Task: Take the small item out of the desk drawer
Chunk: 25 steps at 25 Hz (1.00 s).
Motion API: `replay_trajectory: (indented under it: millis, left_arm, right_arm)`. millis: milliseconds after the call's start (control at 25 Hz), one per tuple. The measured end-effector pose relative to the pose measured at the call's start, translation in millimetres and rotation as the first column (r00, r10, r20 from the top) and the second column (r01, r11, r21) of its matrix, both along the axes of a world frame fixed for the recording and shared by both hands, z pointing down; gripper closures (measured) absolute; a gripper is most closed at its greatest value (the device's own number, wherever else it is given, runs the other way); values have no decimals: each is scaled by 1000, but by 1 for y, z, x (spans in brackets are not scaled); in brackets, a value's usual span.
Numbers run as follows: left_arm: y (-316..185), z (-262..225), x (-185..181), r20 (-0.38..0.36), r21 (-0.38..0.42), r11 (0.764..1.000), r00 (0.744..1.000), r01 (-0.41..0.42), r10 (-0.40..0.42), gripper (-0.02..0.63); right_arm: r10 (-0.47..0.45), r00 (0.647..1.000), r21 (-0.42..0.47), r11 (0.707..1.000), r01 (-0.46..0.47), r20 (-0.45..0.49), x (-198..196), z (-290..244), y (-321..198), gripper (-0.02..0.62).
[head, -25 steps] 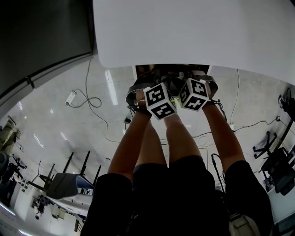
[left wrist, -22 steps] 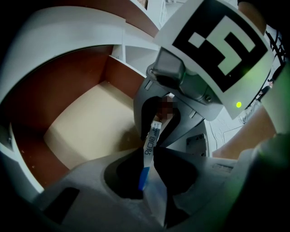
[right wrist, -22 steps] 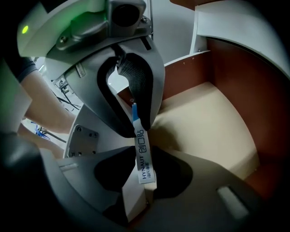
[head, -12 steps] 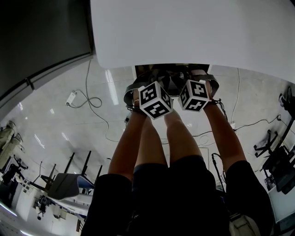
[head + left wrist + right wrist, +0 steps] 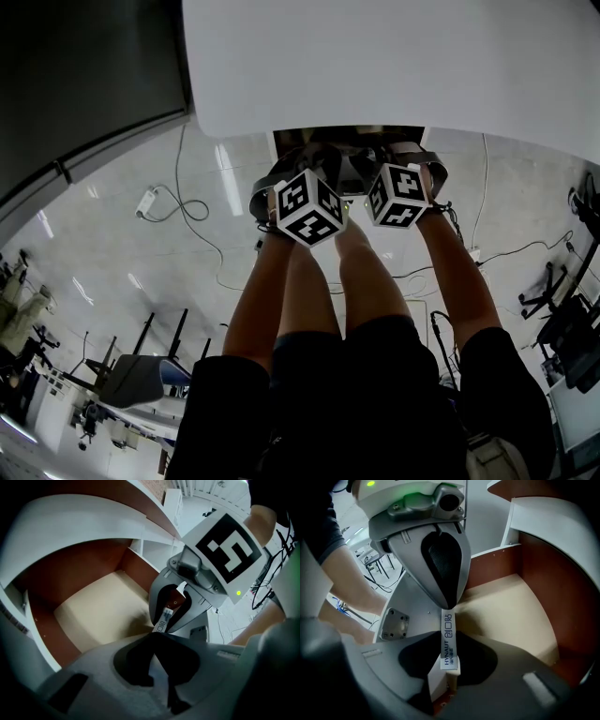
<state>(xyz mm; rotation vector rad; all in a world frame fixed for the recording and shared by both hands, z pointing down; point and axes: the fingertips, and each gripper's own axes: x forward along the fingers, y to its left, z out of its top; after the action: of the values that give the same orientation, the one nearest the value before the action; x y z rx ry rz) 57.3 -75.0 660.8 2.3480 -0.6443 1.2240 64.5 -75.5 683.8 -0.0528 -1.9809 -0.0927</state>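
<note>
Small box [image 5: 448,639] in right hand-held gripper [image 5: 445,676]

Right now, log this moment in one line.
left tool: shut on white packet end | right tool: jaws just been closing, packet gripped between them | drawer: open | packet: above drawer floor

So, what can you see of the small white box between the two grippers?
The small white box is slim and flat, cardboard by its look, with dark print along its narrow side. It hangs over the beige bottom of the open drawer, held lengthwise between both grippers. The right gripper, whose jaws have just been closing, grips one end; the left gripper, shut, pinches the other end.
</note>
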Motion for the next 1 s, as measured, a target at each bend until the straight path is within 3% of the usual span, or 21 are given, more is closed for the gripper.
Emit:
replay_trajectory:
  millis: [280,400,720,1000]
  left_arm:
    - [-8,-8,-7,-17,14,999,999,36,-36,606]
    - [-11,-12,-11,-42,1,996,995,87,-87,606]
    - [-23,-27,-36,-84,-4,972,969,233,-233,606]
    - [-27,-42,-52,-88,28,958,955,287,-284,606]
  right_arm:
    - [33,999,3,999,-33,9,-1,-6,-2,489]
    - [58,998,0,998,-58,14,1,-10,-5,489]
    - [130,991,-5,991,-130,37,3,-21,-10,489]
    - [178,982,7,984,-179,55,5,-35,-10,489]
